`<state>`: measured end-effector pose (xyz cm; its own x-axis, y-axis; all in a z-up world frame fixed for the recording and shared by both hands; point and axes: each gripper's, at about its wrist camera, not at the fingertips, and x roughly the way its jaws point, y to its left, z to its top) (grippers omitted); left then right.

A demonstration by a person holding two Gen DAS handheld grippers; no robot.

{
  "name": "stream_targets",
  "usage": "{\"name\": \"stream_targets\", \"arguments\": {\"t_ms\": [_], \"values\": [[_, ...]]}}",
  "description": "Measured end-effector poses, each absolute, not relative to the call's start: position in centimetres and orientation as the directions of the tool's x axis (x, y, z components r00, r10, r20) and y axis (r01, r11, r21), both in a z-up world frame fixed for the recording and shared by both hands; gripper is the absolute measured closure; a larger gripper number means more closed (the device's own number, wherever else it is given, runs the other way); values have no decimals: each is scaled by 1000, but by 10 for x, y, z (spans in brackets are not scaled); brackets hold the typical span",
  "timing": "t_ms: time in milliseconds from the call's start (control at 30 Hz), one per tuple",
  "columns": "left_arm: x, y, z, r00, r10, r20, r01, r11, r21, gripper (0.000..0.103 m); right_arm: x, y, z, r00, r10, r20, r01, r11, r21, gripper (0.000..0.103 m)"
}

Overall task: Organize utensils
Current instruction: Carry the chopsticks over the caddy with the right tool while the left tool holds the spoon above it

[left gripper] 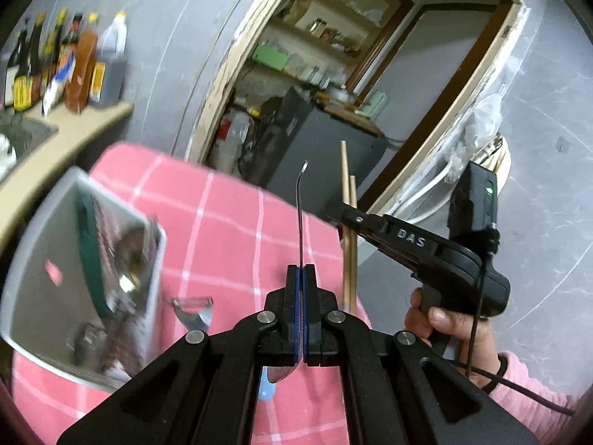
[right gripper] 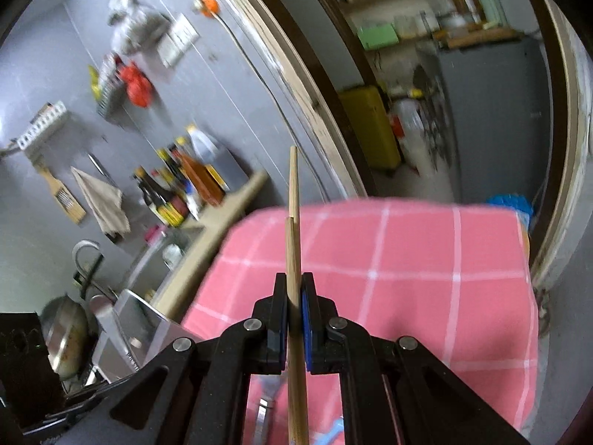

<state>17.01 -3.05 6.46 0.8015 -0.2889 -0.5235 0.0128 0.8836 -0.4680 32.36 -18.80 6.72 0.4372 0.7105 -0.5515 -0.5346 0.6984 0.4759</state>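
Clamping a thin metal spoon (left gripper: 301, 218) edge-on between its blue pads, the left gripper (left gripper: 303, 278) is fully closed, the curved handle pointing up and away and the bowl showing below the jaws. Beside it, the right gripper (right gripper: 295, 296), held in a person's hand (left gripper: 450, 330), is clenched on a pair of pale wooden chopsticks (right gripper: 294, 230) that stand upright above the pink checked tablecloth (right gripper: 407, 259). A grey plastic utensil tray (left gripper: 44, 244) with blurred cutlery inside lies on the cloth to the left, a small metal piece (left gripper: 194, 309) just beside it
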Motion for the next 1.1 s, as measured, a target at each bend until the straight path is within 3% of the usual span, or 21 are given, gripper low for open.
{"name": "stream_targets", "arguments": {"t_ms": [367,667,900,1100], "values": [[137,20,134,878,-176,-446,15,940,-340,103,273,-150,143,584,762,-278,-605,637,477,97],[117,55,122,881,-146,-449,4,953,-302,103,227,-109,165,655,755,-26,-664,592,457,97],[113,62,95,897,-143,-418,30,964,-266,103,220,-87,134,679,733,40,-669,596,444,97],[116,68,74,894,-161,-418,45,961,-273,103,211,-79,110,689,725,12,-665,625,409,97]]}}
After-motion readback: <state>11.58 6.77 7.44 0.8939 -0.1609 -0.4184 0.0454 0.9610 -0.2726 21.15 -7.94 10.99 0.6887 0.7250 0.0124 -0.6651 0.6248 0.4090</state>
